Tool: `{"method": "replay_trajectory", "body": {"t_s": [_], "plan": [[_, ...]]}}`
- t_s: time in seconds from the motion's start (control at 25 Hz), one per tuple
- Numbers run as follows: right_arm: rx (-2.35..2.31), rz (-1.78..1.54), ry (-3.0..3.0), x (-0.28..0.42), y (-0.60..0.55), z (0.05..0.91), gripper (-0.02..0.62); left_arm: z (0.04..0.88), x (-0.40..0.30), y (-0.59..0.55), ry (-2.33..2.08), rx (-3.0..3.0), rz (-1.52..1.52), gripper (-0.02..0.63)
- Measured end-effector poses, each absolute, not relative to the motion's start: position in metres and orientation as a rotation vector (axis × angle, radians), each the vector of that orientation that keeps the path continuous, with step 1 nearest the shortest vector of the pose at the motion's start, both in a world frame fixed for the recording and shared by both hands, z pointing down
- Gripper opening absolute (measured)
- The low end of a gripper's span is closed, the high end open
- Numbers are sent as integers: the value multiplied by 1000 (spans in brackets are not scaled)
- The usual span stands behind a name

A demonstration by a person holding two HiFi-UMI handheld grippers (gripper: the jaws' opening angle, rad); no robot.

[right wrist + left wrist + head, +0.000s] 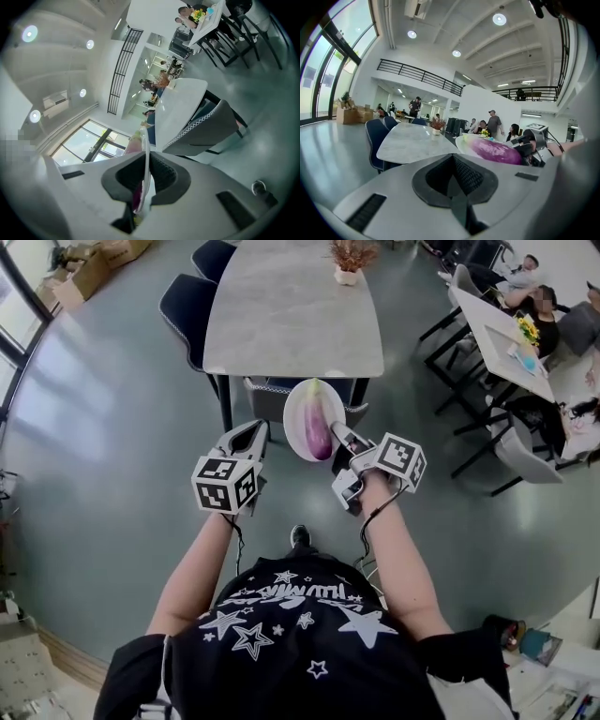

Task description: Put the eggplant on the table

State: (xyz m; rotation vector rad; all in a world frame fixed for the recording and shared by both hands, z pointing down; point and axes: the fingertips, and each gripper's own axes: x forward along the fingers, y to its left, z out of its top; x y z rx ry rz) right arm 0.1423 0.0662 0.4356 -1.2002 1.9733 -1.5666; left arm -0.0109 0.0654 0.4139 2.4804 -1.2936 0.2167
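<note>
Eggplant [319, 439] lying on white plate [302, 409], held short of marble surface [291, 315]; right tongs [339, 441] clamp plate rim as carrying handle; left tongs [251, 435] closed, empty, beside plate.

Pale stone-look table [281, 324] is set on glossy grey floor [103, 456]. One potted plant [349, 261] is placed on top, at far end. Dark padded chairs [187, 306] are drawn up along left side; another is tucked under near end.
</note>
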Motion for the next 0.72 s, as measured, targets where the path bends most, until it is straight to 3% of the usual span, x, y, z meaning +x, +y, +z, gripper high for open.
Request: {"method": "replay_trajectory", "body": {"t_s": [0.72], "plan": [[-1141, -1606, 2038, 179, 1, 445, 23, 408, 15, 9, -1414, 2425, 197, 8]]}}
